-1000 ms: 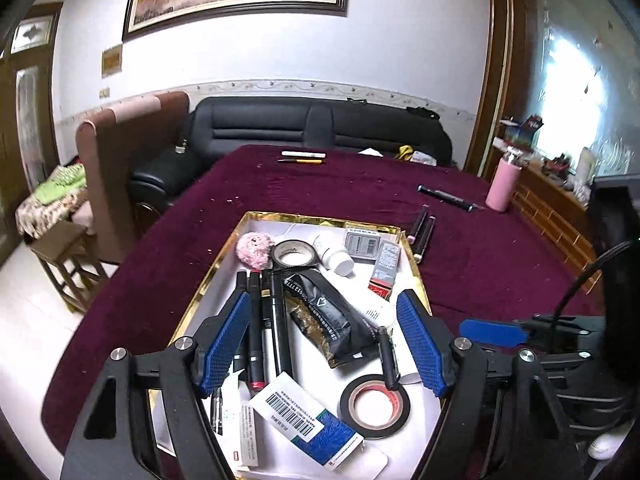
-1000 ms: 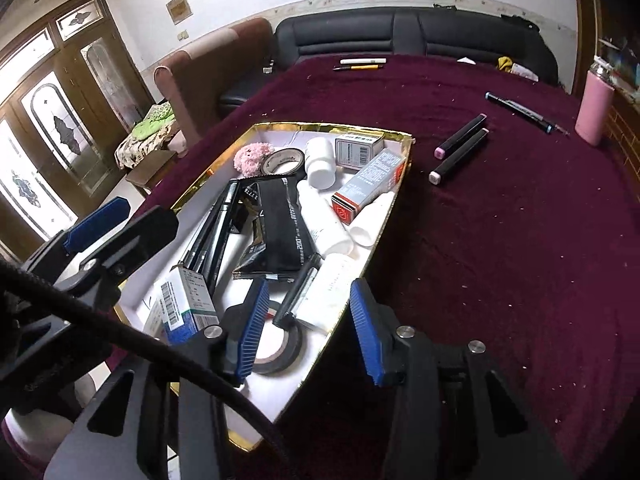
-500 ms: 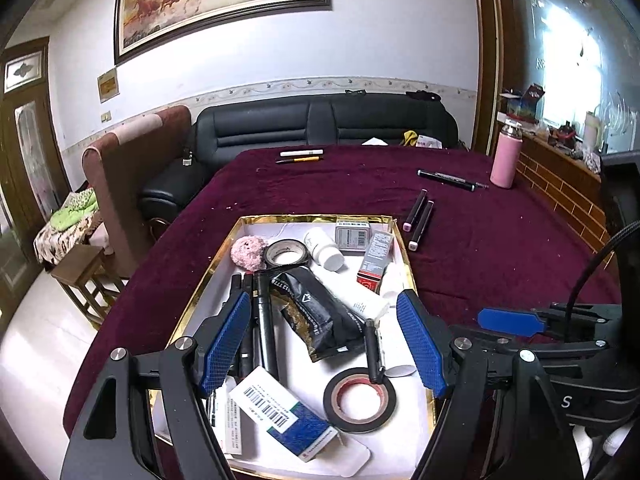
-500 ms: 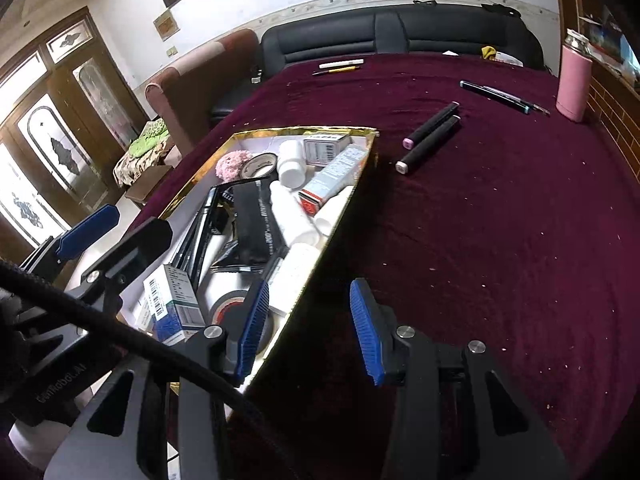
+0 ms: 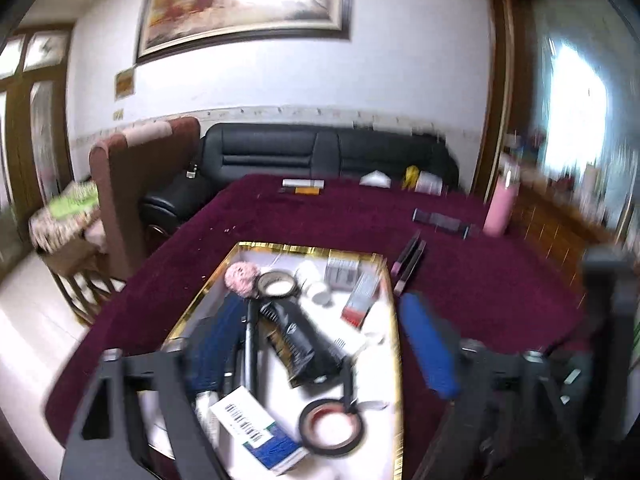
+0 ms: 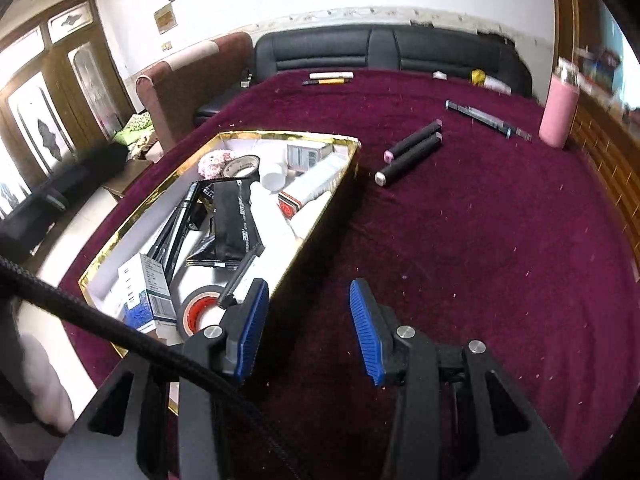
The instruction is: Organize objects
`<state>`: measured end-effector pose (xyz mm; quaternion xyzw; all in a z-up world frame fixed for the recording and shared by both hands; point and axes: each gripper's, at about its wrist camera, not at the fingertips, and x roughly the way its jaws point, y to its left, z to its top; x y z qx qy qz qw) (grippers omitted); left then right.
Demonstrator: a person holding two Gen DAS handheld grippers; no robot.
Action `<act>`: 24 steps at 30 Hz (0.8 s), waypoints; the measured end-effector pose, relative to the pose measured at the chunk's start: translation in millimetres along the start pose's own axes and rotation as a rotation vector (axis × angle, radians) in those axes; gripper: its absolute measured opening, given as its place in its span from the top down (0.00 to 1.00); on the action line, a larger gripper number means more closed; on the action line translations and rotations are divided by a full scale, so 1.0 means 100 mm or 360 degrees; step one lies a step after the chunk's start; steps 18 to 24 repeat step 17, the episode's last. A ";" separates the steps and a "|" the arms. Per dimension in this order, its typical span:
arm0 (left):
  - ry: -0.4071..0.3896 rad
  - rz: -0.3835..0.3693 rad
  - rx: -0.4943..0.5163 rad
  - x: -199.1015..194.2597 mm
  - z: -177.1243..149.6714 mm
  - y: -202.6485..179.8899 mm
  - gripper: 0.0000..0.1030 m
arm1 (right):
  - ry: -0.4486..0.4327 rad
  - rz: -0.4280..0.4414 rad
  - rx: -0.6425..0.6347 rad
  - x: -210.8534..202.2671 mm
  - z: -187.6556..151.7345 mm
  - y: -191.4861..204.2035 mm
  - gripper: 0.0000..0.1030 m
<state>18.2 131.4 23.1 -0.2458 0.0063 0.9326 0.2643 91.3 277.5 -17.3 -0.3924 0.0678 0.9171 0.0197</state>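
A shallow white tray [image 6: 120, 240] with a shiny gold rim is seen on a plush maroon tablecloth [image 6: 480, 260]. It is crowded with a glossy black pouch [image 6: 232, 220], a ring of black tape [image 6: 200, 308], a barcoded blue-and-white box [image 5: 256, 432] and slim black pens [image 6: 176, 232]. Two cylindrical markers [image 6: 412, 152] lie just beside the tray's far corner, well apart from a smooth pink bottle [image 6: 558, 116]; much bare cloth is left to the right. The left gripper [image 5: 320, 356] (blurred) hangs over the tray, its jaws having just been widened, nothing grasped. The right gripper [image 6: 304, 332] is held partly parted over the tray's near edge, gripping nothing, as before.
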 end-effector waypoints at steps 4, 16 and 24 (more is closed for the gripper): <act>-0.0038 0.0022 -0.0262 -0.12 0.07 0.29 0.01 | -0.0005 -0.0004 -0.0091 -0.01 -0.01 0.18 0.60; 0.0165 0.0235 -0.0414 -0.11 -0.19 0.68 0.01 | 0.0026 -0.0028 -0.0203 -0.03 -0.04 0.47 0.59; 0.0170 0.0255 -0.0397 -0.10 -0.20 0.67 0.01 | 0.0029 -0.0030 -0.0202 -0.03 -0.04 0.47 0.59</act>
